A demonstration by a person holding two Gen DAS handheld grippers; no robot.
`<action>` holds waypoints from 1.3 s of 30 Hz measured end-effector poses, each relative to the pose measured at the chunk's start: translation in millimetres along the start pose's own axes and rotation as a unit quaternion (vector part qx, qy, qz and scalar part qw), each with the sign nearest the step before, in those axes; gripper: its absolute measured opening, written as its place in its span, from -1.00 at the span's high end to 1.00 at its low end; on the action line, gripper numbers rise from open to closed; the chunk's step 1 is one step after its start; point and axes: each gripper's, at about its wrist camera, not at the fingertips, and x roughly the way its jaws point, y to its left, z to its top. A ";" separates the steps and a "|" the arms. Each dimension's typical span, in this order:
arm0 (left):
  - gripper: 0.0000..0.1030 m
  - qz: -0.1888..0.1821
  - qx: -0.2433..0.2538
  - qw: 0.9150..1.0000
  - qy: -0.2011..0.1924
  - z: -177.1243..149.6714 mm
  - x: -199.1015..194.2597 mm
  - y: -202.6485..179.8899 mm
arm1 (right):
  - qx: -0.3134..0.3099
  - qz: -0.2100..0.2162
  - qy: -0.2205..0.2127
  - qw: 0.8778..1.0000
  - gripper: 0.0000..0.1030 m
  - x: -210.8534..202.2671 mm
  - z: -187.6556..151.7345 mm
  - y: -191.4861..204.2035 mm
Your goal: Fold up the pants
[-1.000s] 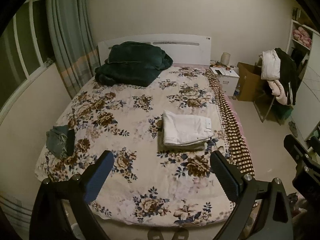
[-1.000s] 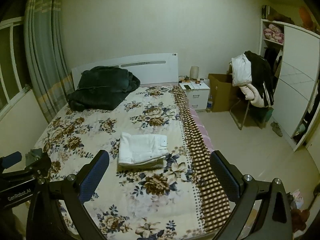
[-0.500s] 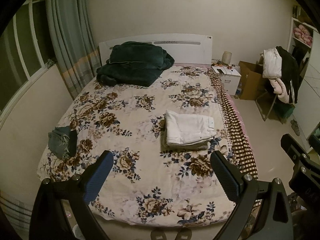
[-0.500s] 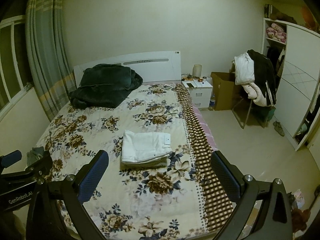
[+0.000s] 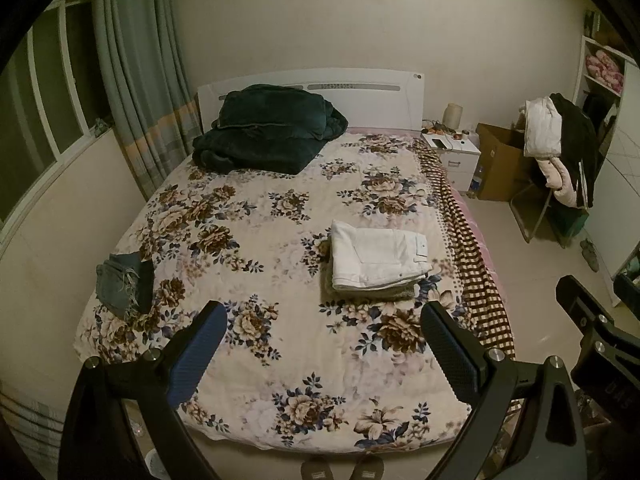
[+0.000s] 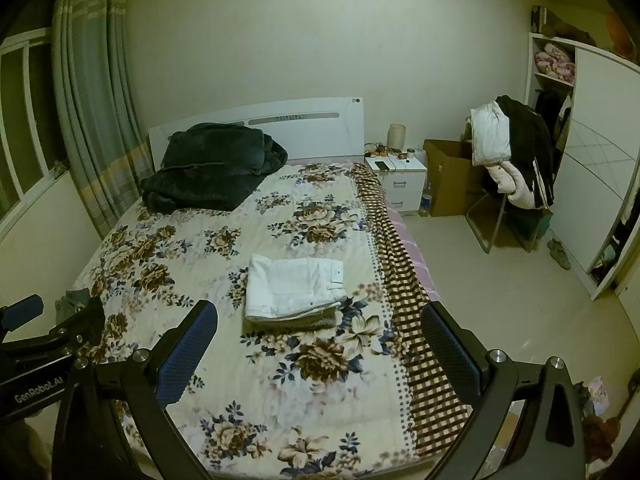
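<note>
Folded white pants [image 5: 378, 258] lie on top of a folded olive garment on the right half of the floral bed [image 5: 280, 208]; they also show in the right wrist view [image 6: 294, 286]. A crumpled pair of blue jeans [image 5: 124, 280] lies near the bed's left edge and shows partly behind the other gripper in the right wrist view [image 6: 74, 300]. My left gripper [image 5: 322, 350] is open and empty, held above the foot of the bed. My right gripper [image 6: 320, 346] is open and empty, also back from the bed.
A dark green blanket [image 5: 266, 134] is heaped by the headboard. A white nightstand [image 5: 454, 152], a cardboard box [image 5: 500, 164] and a chair piled with clothes [image 5: 560, 148] stand to the right. Curtains [image 5: 136, 80] hang at left. Slippers [image 5: 344, 468] lie at the bed's foot.
Both grippers have drawn back slightly from the bed and shifted a little left; the bed looks a bit farther away. Both stay open and the clothes have not moved.
</note>
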 end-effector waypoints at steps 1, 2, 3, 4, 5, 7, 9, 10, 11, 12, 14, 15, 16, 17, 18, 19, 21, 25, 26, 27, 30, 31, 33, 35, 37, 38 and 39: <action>-0.93 0.000 0.000 1.000 0.000 -0.1 0.5 -0.6 | 0.000 0.001 0.001 1.000 -1.00 0.2 -0.2 -0.3; -0.93 -0.001 0.000 1.000 0.000 -0.2 0.4 -0.5 | -0.001 0.003 0.004 1.000 -1.00 0.4 -0.6 -0.3; -0.93 -0.001 0.000 1.000 0.000 0.0 -0.1 -0.6 | 0.001 0.005 0.006 1.000 -1.00 0.3 -3.2 0.6; -0.93 -0.001 0.000 1.000 0.001 -0.2 -0.9 -0.4 | 0.003 0.007 0.007 1.000 -1.00 -0.1 -4.9 0.1; -0.93 -0.001 0.001 1.000 0.001 -0.4 -1.5 -0.8 | 0.003 0.008 0.007 1.000 -1.00 -0.7 -6.4 -1.1; -0.93 0.000 0.001 1.000 0.001 -0.3 -1.3 -1.3 | 0.002 0.006 0.008 1.000 -1.00 -0.9 -9.0 -0.8; -0.93 -0.001 0.001 1.000 0.001 -0.4 -2.5 -1.1 | 0.005 0.008 0.010 1.000 -1.00 -0.3 -10.0 -0.3; -0.93 0.000 0.000 1.000 0.001 -0.5 -2.4 -1.2 | 0.005 0.009 0.012 1.000 -1.00 0.2 -11.4 0.2; -0.93 -0.001 -0.001 1.000 0.001 -0.9 -1.6 -1.7 | 0.005 0.009 0.013 1.000 -1.00 -0.2 -13.1 -0.9; -0.93 -0.001 0.000 1.000 0.001 -1.1 -1.4 -1.9 | 0.005 0.009 0.014 1.000 -1.00 0.4 -13.9 0.1; -0.93 -0.001 0.001 1.000 0.001 -2.2 -3.2 -2.7 | 0.005 0.009 0.014 1.000 -1.00 0.5 -13.8 0.1; -0.93 -0.001 0.000 1.000 0.001 -2.4 -2.8 -2.7 | 0.004 0.009 0.015 1.000 -1.00 0.6 -15.2 0.3; -0.93 -0.002 0.001 1.000 0.002 -2.6 -3.3 -2.8 | 0.004 0.009 0.015 1.000 -1.00 0.6 -15.4 0.8; -0.93 -0.001 0.001 1.000 0.002 -2.7 -3.2 -2.8 | 0.003 0.008 0.015 1.000 -1.00 0.1 -17.2 0.0; -0.93 -0.001 0.001 1.000 0.001 -2.6 -3.8 -2.8 | 0.003 0.007 0.015 1.000 -1.00 0.7 -17.2 0.8; -0.93 -0.001 0.000 1.000 0.001 -2.5 -3.6 -2.7 | 0.003 0.007 0.016 1.000 -1.00 1.9 -19.4 1.4; -0.93 -0.002 -0.001 1.000 0.001 -2.8 -3.1 -3.0 | 0.004 0.008 0.016 1.000 -1.00 2.2 -20.5 1.3; -0.93 -0.001 0.000 1.000 0.001 -2.8 -2.3 -3.2 | 0.003 0.008 0.018 1.000 -1.00 3.4 -22.7 0.3; -0.93 0.000 0.001 1.000 0.001 -2.9 -2.6 -3.1 | 0.003 0.007 0.017 1.000 -1.00 2.9 -23.5 0.0; -0.93 0.000 0.000 1.000 0.001 -3.0 -2.7 -3.2 | 0.003 0.006 0.016 1.000 -1.00 3.5 -21.5 0.7; -0.93 0.001 0.001 1.000 0.000 -2.9 -2.7 -3.4 | 0.003 0.007 0.017 1.000 -1.00 5.2 -24.3 0.1; -0.93 0.002 0.001 1.000 -0.001 -3.0 -3.8 -3.2 | 0.002 0.006 0.017 1.000 -1.00 5.3 -23.3 0.2; -0.93 0.001 0.004 1.000 -0.001 -6.0 -3.4 -5.6 | 0.002 0.005 0.017 1.000 -1.00 5.8 -25.4 -0.2; -0.93 0.002 0.003 1.000 0.000 -5.7 -3.0 -6.2 | 0.001 0.004 0.019 1.000 -1.00 5.8 -27.1 -0.3; -0.93 0.003 0.002 1.000 0.000 -5.7 -3.0 -6.5 | -0.002 0.005 0.022 1.000 -1.00 9.7 -25.9 -0.6; -0.93 0.002 0.002 1.000 0.001 -5.5 -2.9 -6.6 | -0.003 0.005 0.023 1.000 -1.00 9.6 -28.2 -1.2; -0.93 0.003 0.003 1.000 0.002 -5.9 -3.6 -6.8 | -0.004 0.005 0.024 1.000 -1.00 11.6 -26.2 -1.8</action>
